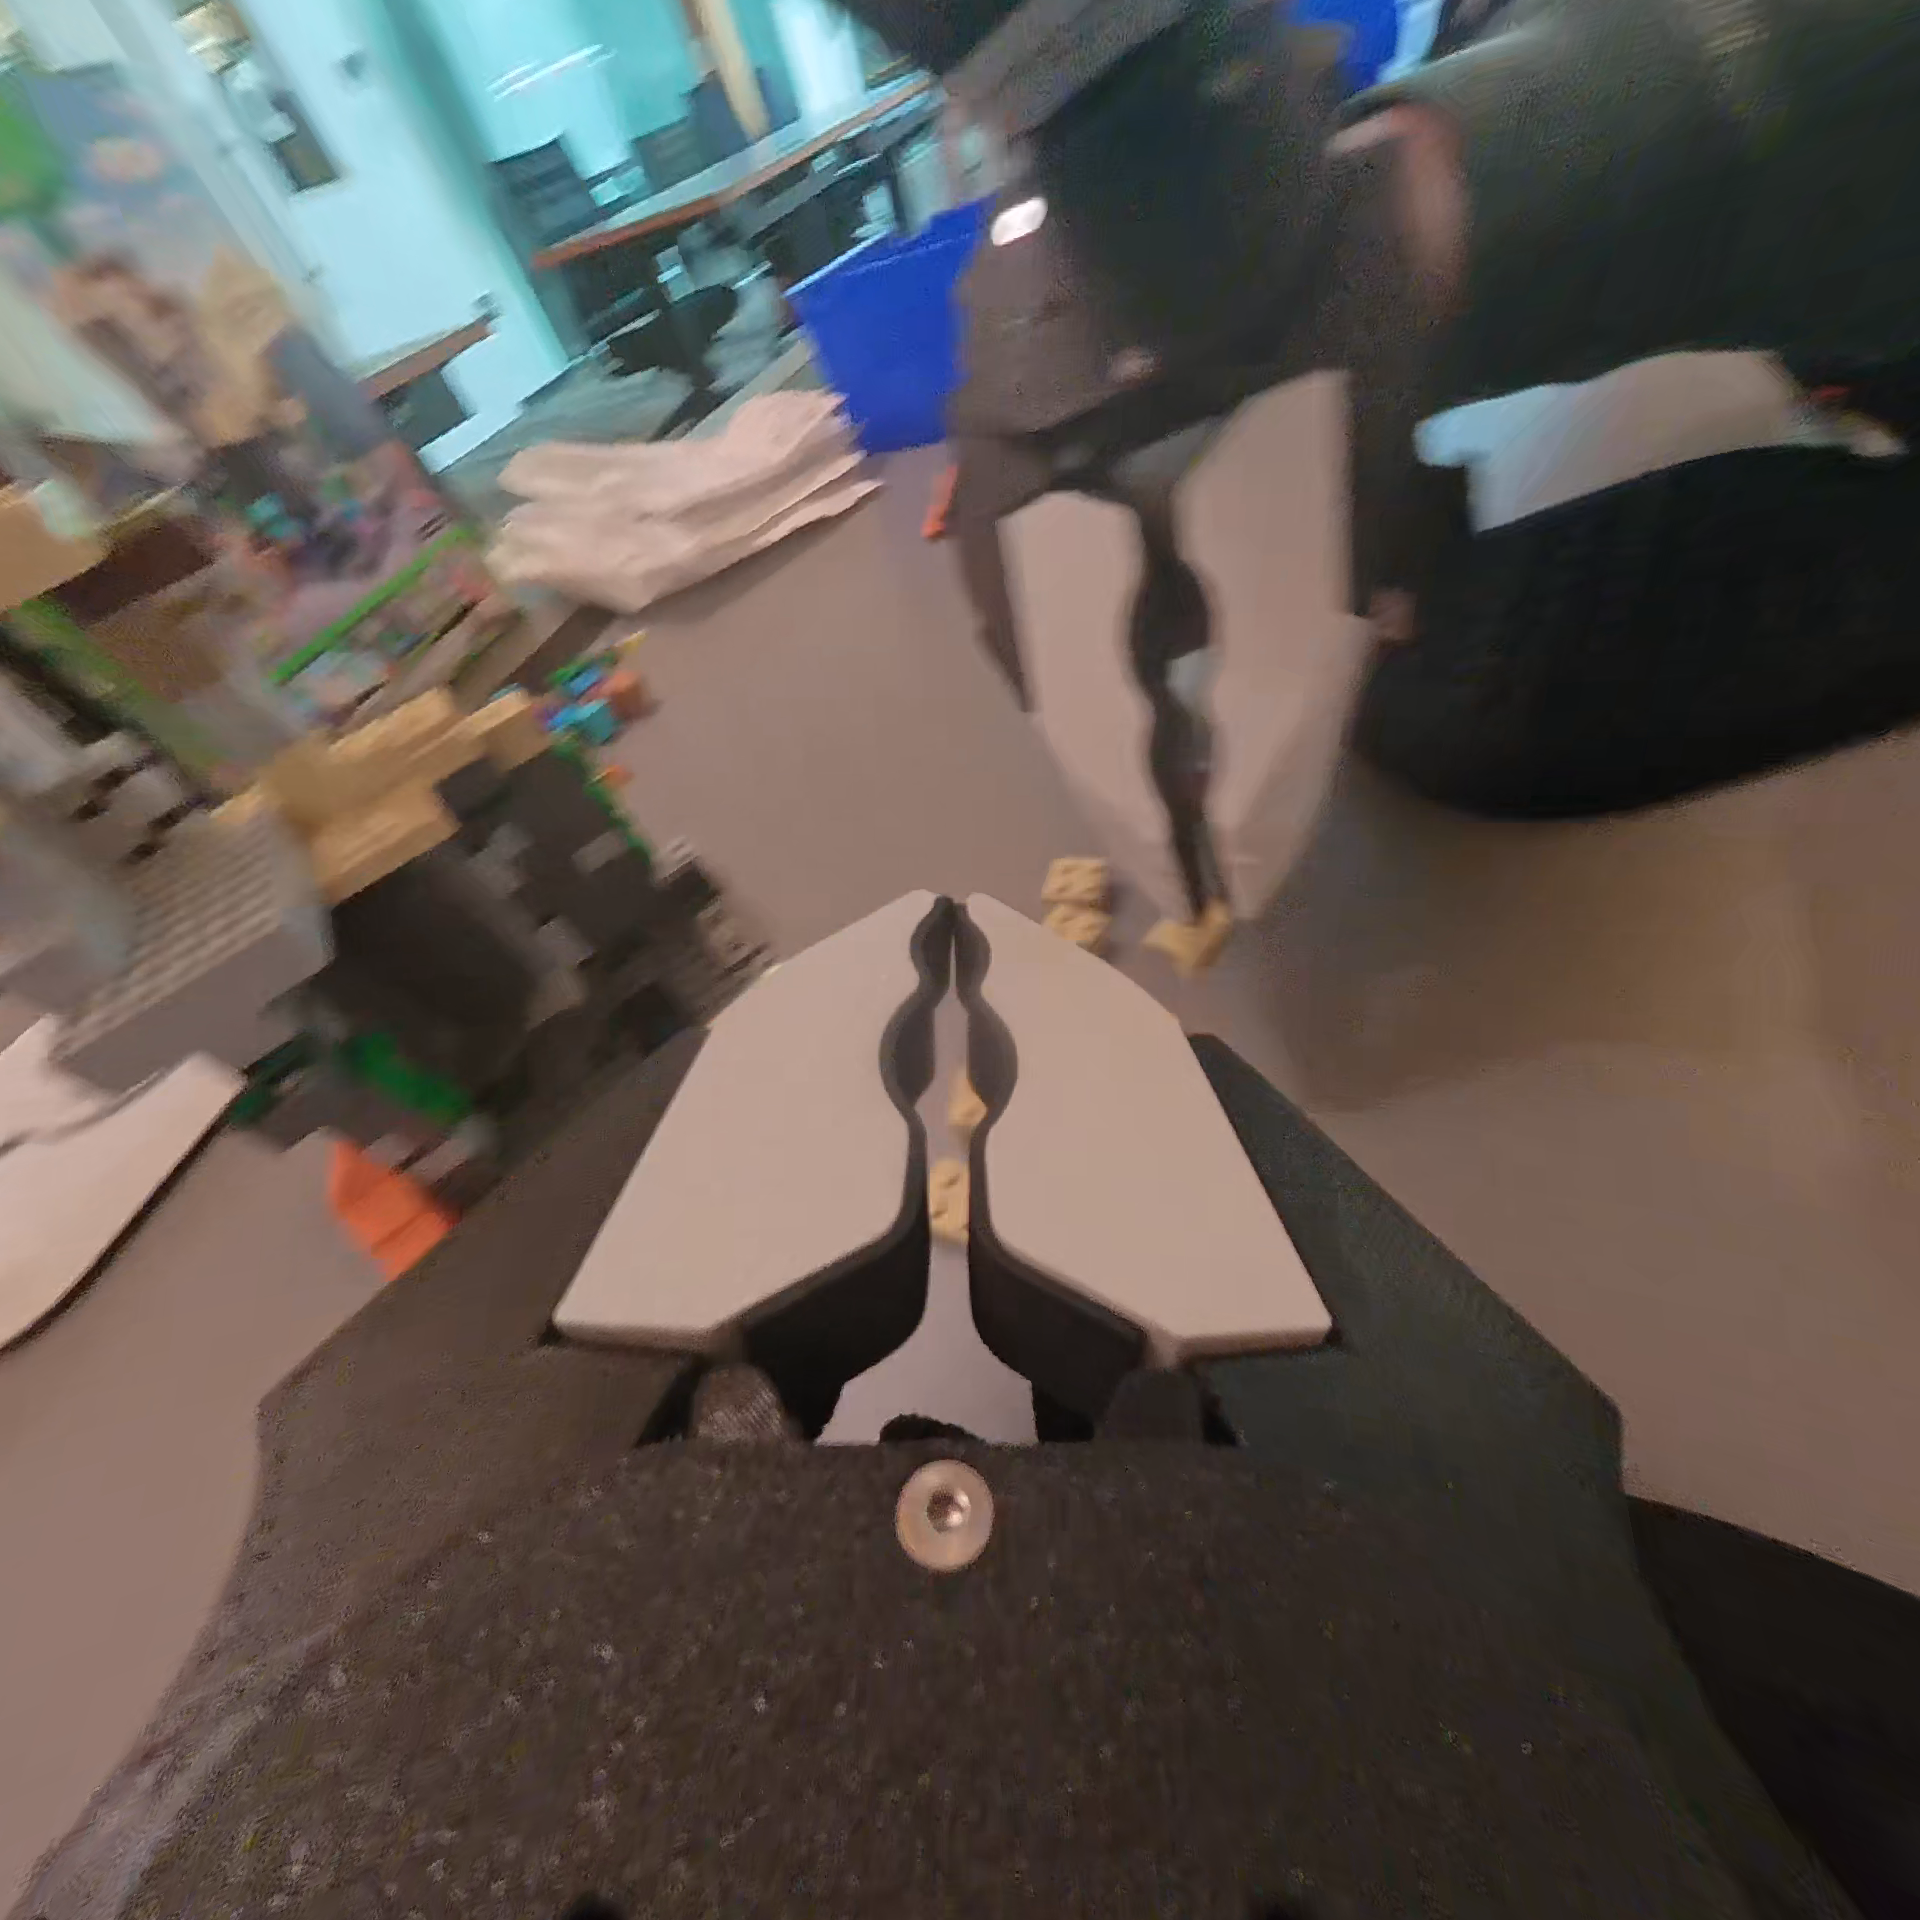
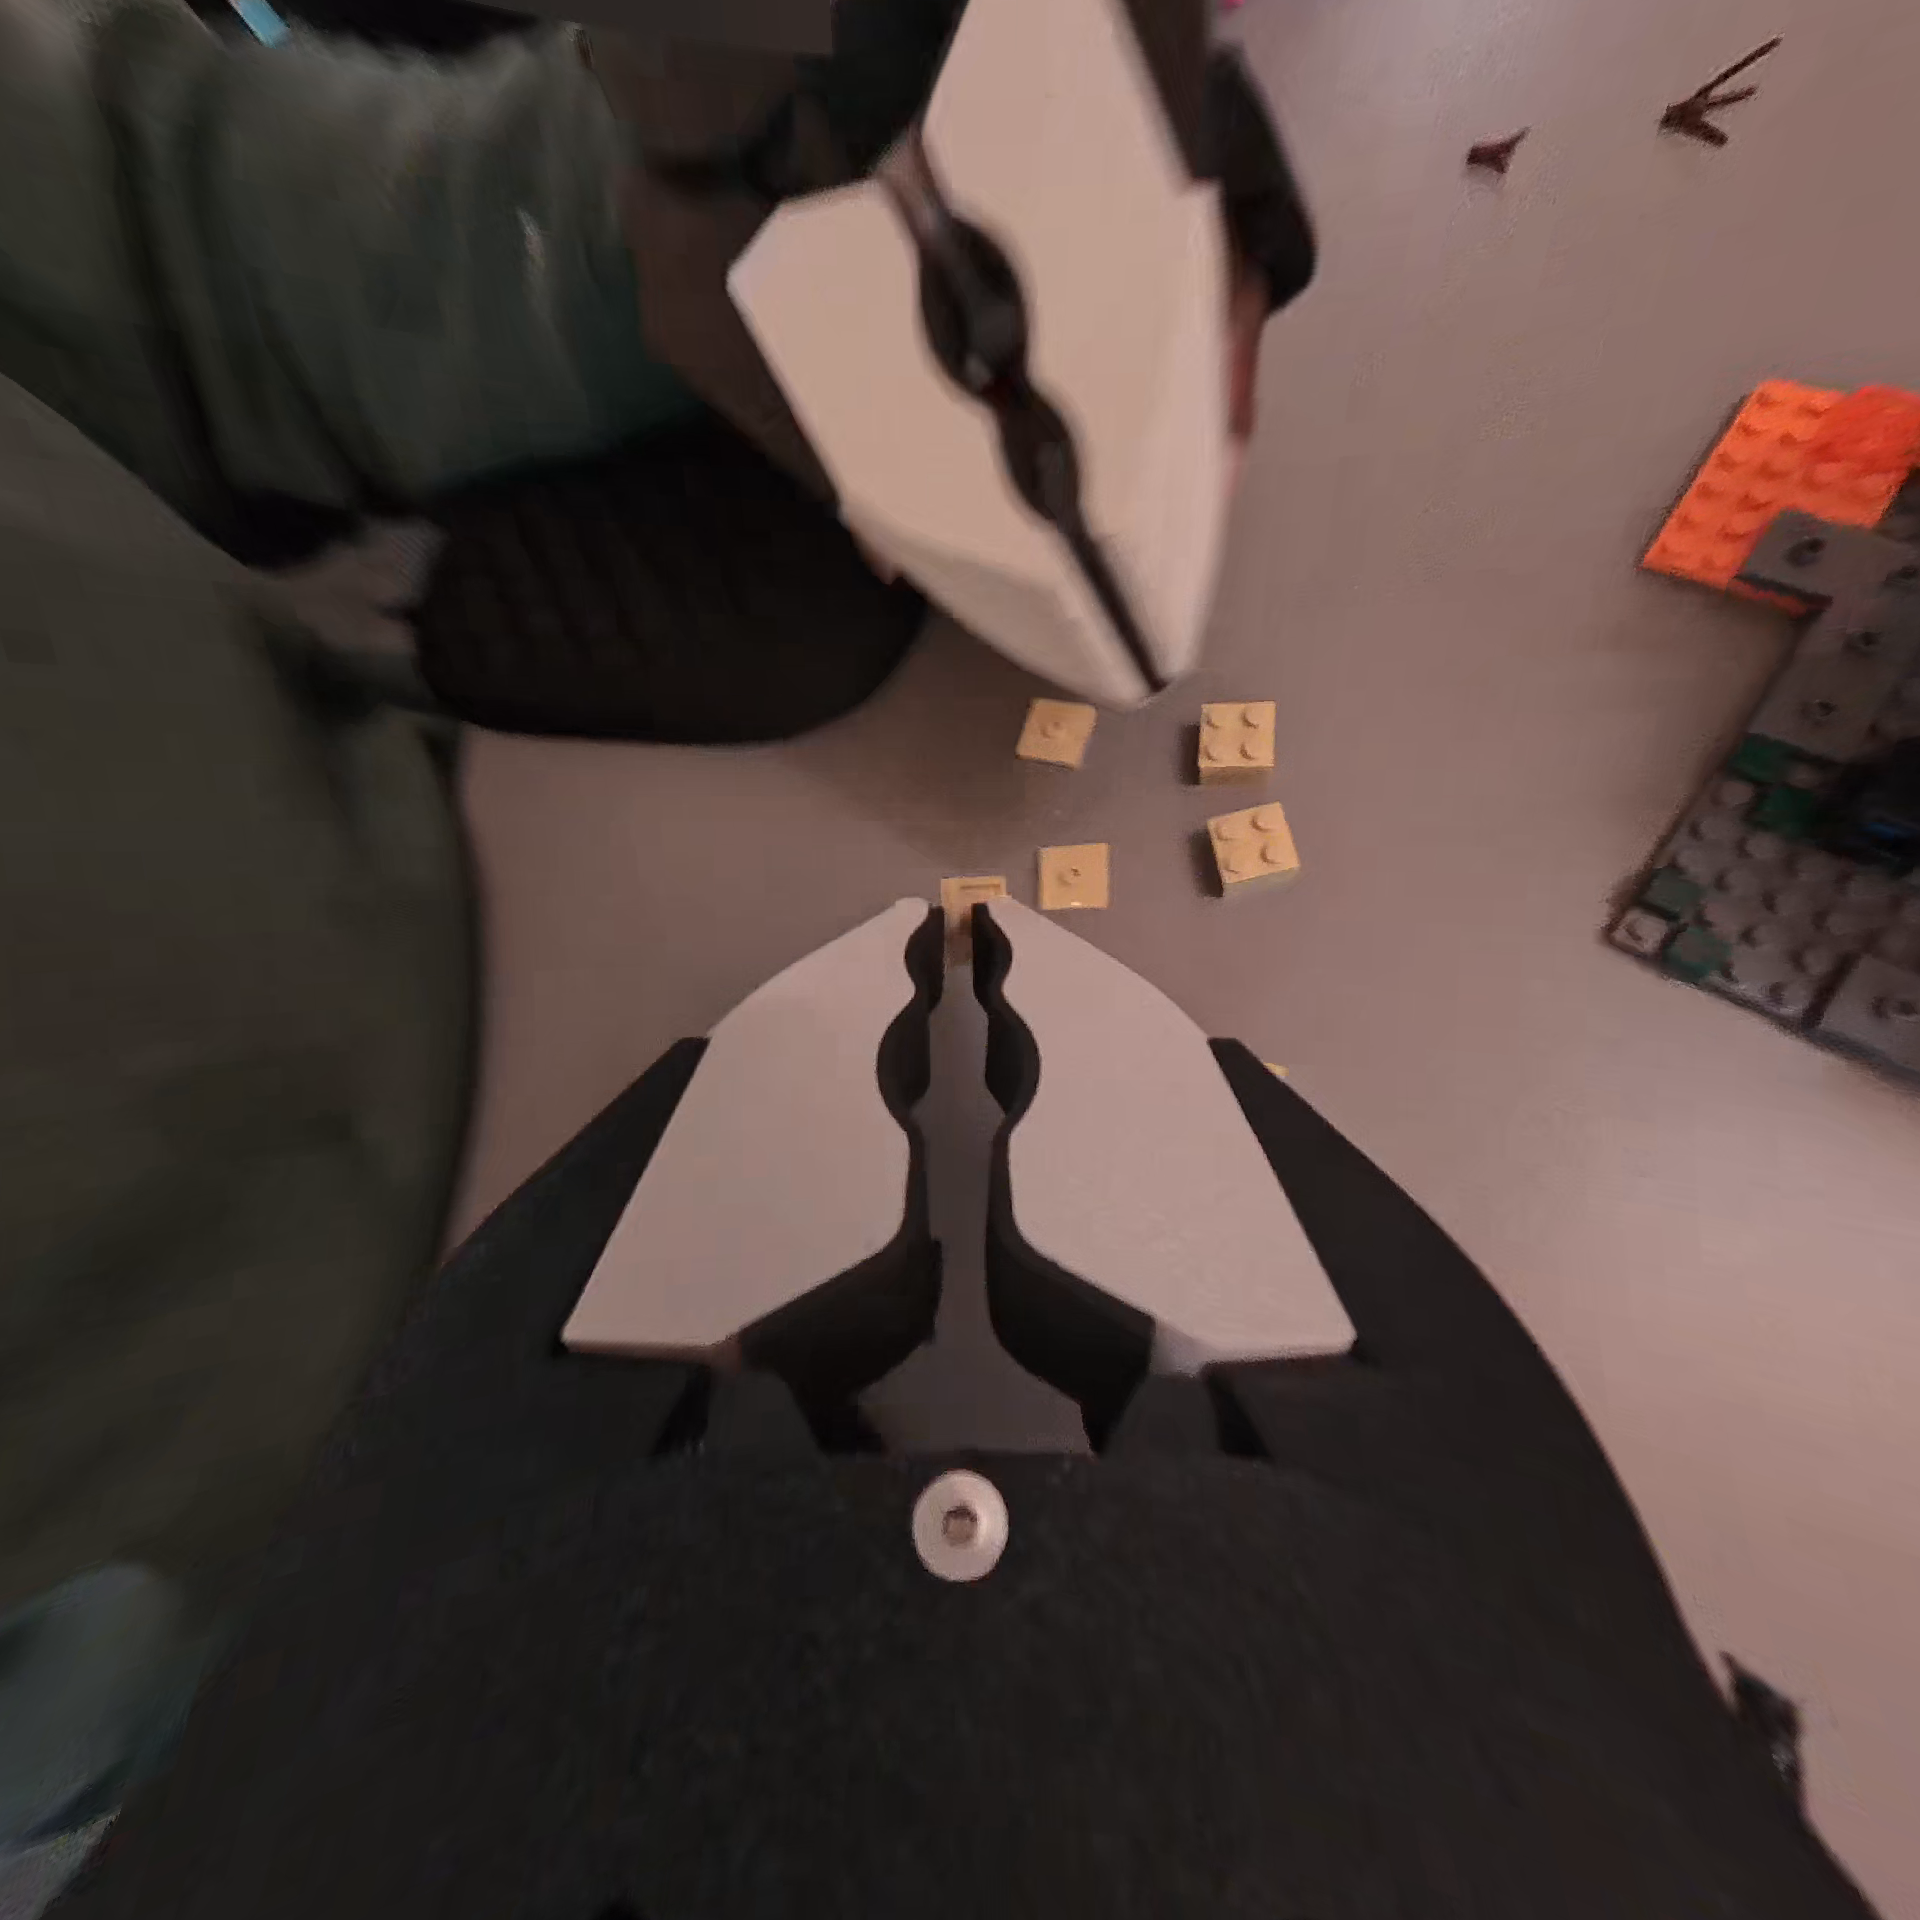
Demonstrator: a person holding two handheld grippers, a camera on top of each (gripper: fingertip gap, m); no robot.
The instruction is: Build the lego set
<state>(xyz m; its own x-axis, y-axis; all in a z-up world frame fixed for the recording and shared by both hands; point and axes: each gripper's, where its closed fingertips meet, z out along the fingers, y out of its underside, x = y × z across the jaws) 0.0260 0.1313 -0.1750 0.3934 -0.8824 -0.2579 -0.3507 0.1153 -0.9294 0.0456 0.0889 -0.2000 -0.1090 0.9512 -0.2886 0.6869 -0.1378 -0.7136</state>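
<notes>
r gripper [image 2: 958,914] pinches a tan plate [image 2: 971,891] just above the table [image 2: 1455,1195]. l gripper [image 1: 954,914] closed, empty. 4 tan bricks [image 2: 1236,740] lie nearby; grey build [image 2: 1766,883] off to the side.

Dim, soft indoor light, no glare. Heavy motion blur across left wrist view: lego build [image 1: 436,831] smeared, background desks streaked. Right wrist view sharper at centre: tan bricks [image 2: 1236,740] crisp, left gripper [image 2: 1148,681] blurred. Wide-angle stretch at edges. Faint soft shadows on grey floor [image 2: 1455,1299].
</notes>
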